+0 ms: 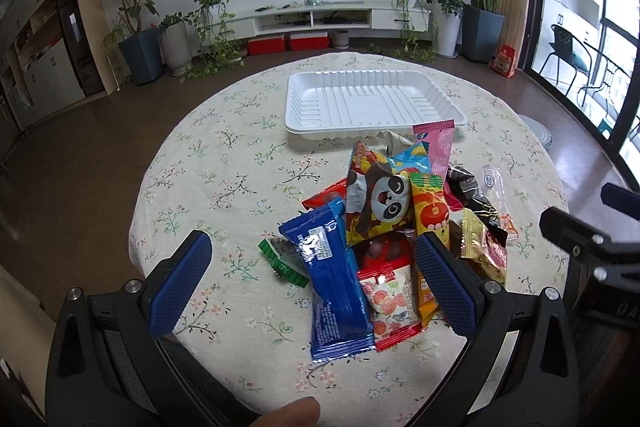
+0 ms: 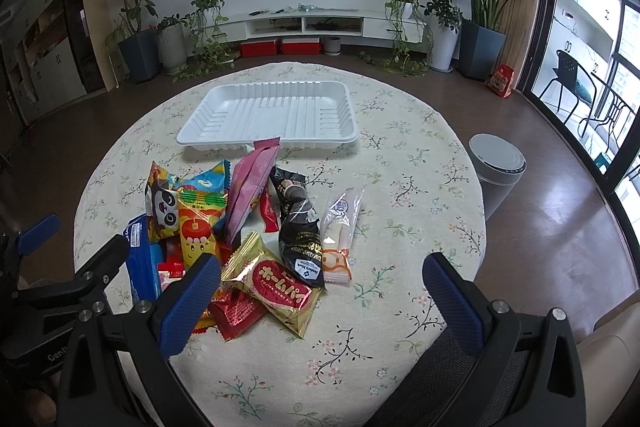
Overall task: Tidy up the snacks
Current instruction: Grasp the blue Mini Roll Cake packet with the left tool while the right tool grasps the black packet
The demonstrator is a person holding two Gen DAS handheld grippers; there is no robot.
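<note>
Table: round tabletop (image 2: 400, 187) under a floral cloth, everything sits on that.
Tray: white ribbed plastic tray (image 2: 272, 115) toward the far edge, nothing in it.
Snack pile: heap of wrapped snacks (image 1: 392, 227) on the near half, just in front of the tray; the pink packet (image 2: 252, 187) reaches up to the tray's near rim.
On top: panda bag (image 1: 380, 203) and blue bar (image 1: 332, 287) are on the left side of the heap, gold pie pack (image 2: 276, 291), black wrapper (image 2: 298, 231) and clear packet (image 2: 340, 227) on the right side.
Left gripper (image 1: 312, 267): jaws wide apart, holding nothing, hovering over the near-left part of the pile with the blue bar between the fingers.
Right gripper (image 2: 320, 287): also spread wide and empty, gold pie pack sits between its blue pads (image 2: 192, 303).
Floor: white bin (image 2: 498, 167) off the table's right edge.
</note>
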